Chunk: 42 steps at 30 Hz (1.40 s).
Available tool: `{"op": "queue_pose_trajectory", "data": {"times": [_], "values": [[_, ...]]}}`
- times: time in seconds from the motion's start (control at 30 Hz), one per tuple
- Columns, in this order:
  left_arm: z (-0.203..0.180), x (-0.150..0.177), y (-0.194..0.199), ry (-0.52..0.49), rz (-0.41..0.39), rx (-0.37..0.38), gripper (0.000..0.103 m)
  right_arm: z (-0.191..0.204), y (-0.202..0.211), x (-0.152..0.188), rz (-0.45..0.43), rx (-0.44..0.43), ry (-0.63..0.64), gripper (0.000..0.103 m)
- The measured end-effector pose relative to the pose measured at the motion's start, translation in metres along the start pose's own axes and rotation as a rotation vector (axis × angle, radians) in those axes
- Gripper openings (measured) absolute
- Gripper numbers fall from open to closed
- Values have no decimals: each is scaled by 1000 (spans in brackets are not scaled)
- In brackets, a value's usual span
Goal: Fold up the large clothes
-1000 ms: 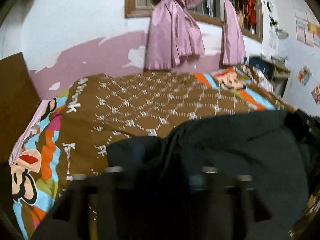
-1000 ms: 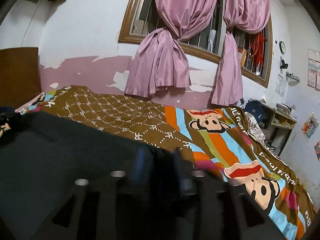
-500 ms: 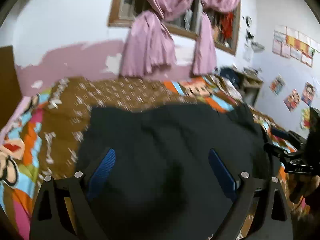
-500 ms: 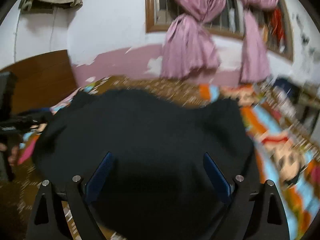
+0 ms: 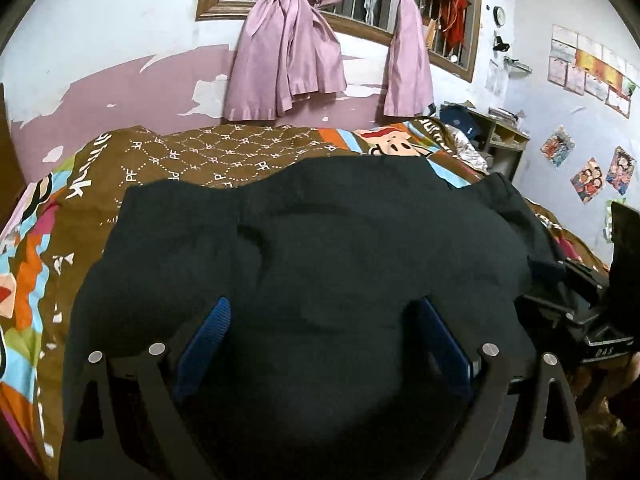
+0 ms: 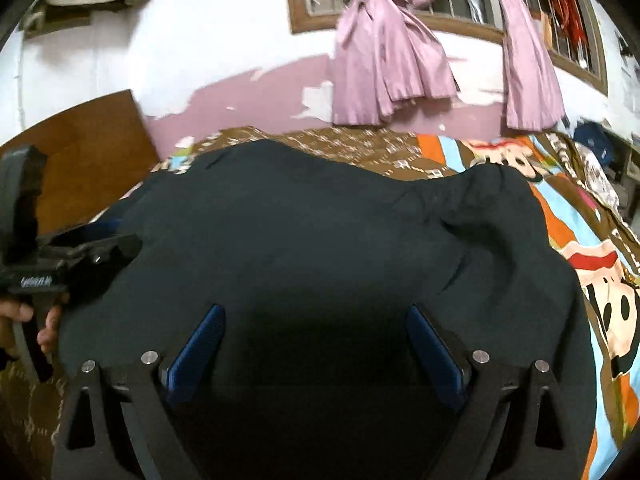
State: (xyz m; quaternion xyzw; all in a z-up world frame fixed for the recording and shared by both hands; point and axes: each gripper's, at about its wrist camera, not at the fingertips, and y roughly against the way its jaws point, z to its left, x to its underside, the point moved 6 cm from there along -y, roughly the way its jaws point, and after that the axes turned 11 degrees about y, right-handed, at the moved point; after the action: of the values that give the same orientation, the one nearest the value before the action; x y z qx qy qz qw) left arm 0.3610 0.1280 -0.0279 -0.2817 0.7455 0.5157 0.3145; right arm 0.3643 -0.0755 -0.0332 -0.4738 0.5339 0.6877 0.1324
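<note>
Patterned brown bedspread (image 5: 208, 160) with cartoon print covers the bed, largest thing in shot; pink curtains (image 5: 288, 52) hang on the far wall behind. Dark garment (image 5: 340, 240) lies spread over the near half of the bed, its far edge running unevenly across the middle, near edge under both cameras. Looks like one fold or lay-down is done: fabric is down on the bed and mostly flat, with soft wrinkles and a bunched ridge toward the right edge (image 6: 492, 208). Can't tell how many layers it has. Probably left: smoothing, then further folds to get it compact.

Left tongs (image 5: 324, 344) jaws have just been opening and now stand wide, hovering over the garment, nothing pinched between the blue pads (image 5: 208, 332). Right tongs (image 6: 316, 348) same: jaws just opened wide, over cloth, holding nothing. Each tool shows at the side edge of the other's view. Part of a hand (image 6: 44, 324) grips the left tool's handle at the near-left of the bed.
</note>
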Motion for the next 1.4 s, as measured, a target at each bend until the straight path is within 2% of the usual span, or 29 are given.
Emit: {"op": "queue_pose_trajectory", "data": {"times": [0.23, 0.37, 0.43, 0.53, 0.7, 0.83, 1.17, 1.4], "values": [[22, -21, -38, 32, 48, -83, 94, -37, -30, -17, 65, 82, -14, 92], [50, -36, -46, 125, 68, -120, 95, -57, -38, -12, 85, 117, -32, 92], [63, -37, -53, 178, 96, -108, 97, -63, -46, -8, 100, 130, -19, 94], [72, -39, -60, 192, 97, -91, 100, -65, -63, 0, 136, 104, -7, 102], [68, -37, -77, 133, 103, -138, 102, -77, -74, 7, 139, 36, -82, 103], [73, -34, -84, 164, 102, -110, 102, -84, -78, 13, 115, -23, -145, 103], [75, -34, -87, 190, 41, -76, 102, -86, -81, 18, 67, -26, -167, 103], [76, -34, -89, 198, 35, -67, 102, -86, -83, 18, 69, -28, -170, 103]]}}
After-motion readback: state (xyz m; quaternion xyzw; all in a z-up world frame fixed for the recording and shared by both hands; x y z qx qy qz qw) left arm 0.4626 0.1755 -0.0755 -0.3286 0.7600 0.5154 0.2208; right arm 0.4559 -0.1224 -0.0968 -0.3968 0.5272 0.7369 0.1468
